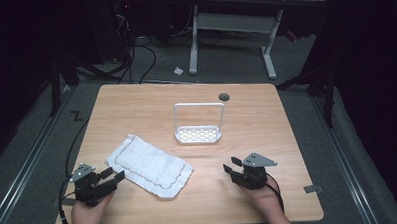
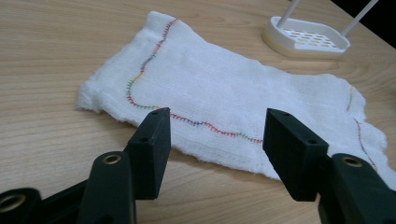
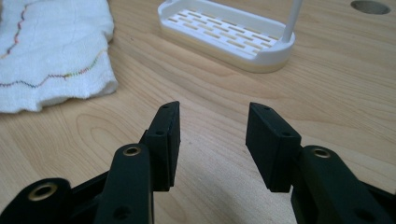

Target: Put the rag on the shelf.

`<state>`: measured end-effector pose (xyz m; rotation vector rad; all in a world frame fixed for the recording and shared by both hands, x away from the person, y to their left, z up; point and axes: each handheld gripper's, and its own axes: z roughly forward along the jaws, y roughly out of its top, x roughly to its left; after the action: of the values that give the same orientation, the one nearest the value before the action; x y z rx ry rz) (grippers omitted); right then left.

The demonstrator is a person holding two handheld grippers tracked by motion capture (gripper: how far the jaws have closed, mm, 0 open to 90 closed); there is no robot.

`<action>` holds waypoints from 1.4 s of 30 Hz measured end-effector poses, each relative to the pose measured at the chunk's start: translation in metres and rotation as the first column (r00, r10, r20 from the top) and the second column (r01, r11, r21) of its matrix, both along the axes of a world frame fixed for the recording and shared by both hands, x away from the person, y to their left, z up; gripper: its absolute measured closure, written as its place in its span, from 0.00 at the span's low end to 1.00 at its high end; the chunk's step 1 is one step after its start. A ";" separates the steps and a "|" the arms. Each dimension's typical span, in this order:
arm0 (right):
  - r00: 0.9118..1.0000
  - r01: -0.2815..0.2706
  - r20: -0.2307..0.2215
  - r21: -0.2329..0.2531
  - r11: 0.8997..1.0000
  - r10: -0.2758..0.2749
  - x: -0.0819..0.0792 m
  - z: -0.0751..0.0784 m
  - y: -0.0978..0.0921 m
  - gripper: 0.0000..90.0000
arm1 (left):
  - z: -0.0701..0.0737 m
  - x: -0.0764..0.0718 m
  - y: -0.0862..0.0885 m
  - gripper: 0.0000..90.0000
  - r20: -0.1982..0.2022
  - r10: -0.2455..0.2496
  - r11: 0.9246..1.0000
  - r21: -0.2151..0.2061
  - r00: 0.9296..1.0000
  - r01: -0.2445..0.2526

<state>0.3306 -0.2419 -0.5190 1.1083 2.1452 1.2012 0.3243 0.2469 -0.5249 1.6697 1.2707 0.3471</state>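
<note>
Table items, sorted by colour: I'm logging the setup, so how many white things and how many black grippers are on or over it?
White: 2, the cloth and the rack
Black: 2, the left gripper and the right gripper
Total: 4

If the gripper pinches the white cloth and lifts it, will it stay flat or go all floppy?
Probably floppy: the white cloth looks thin and woven, with soft wavy edges, so it would likely droop from the left gripper, whose jaws stand open near it. It looks light. Pushed, it would probably bunch up rather than slide on the wooden table.
</note>
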 end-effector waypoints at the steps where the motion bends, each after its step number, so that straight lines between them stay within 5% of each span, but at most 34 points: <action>1: 1.000 -0.007 -0.005 -0.012 1.000 0.007 0.001 -0.001 0.000 0.61 | 0.000 -0.001 -0.001 0.47 0.003 -0.002 1.000 0.004 1.000 0.002; 16: 0.998 -0.035 -0.048 -0.050 0.998 0.033 0.007 -0.010 0.013 0.61 | -0.003 -0.003 0.008 0.47 0.001 0.005 1.000 0.016 1.000 -0.005; 25: 0.997 -0.056 -0.060 -0.071 0.996 0.052 0.004 -0.015 0.022 0.64 | -0.005 0.001 -0.013 0.47 -0.010 -0.082 0.992 0.096 0.997 0.082; 28: 0.997 -0.055 -0.057 -0.104 0.993 0.049 0.006 -0.016 0.032 0.65 | -0.004 0.001 -0.025 0.56 -0.052 -0.081 0.989 0.116 0.995 0.087; 30: 0.997 -0.058 -0.056 -0.101 0.993 0.052 0.007 -0.015 0.035 0.67 | -0.004 0.001 -0.030 0.70 -0.081 -0.086 0.993 0.079 0.993 0.092; 31: 0.994 -0.087 -0.073 -0.081 0.993 0.081 0.012 -0.011 0.047 0.78 | 0.000 -0.001 -0.048 0.73 -0.088 -0.121 0.991 0.055 0.989 0.126; 35: 0.987 -0.147 -0.070 -0.053 0.988 0.143 0.019 0.002 0.072 0.98 | 0.003 -0.003 -0.076 0.88 -0.056 -0.167 0.975 0.136 0.984 0.174; 40: 0.982 -0.183 -0.054 -0.031 0.983 0.181 0.039 0.008 0.111 1.00 | -0.009 -0.001 -0.087 0.92 -0.106 -0.186 0.960 0.194 0.977 0.203; 42: 0.977 -0.208 -0.059 -0.039 0.977 0.206 0.047 0.006 0.129 1.00 | -0.010 -0.002 -0.089 0.92 -0.091 -0.193 0.955 0.210 0.977 0.208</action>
<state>0.3773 -0.1125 -0.5126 0.9263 2.3656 1.2163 0.3224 0.1579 -0.5350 1.9960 1.1314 0.3171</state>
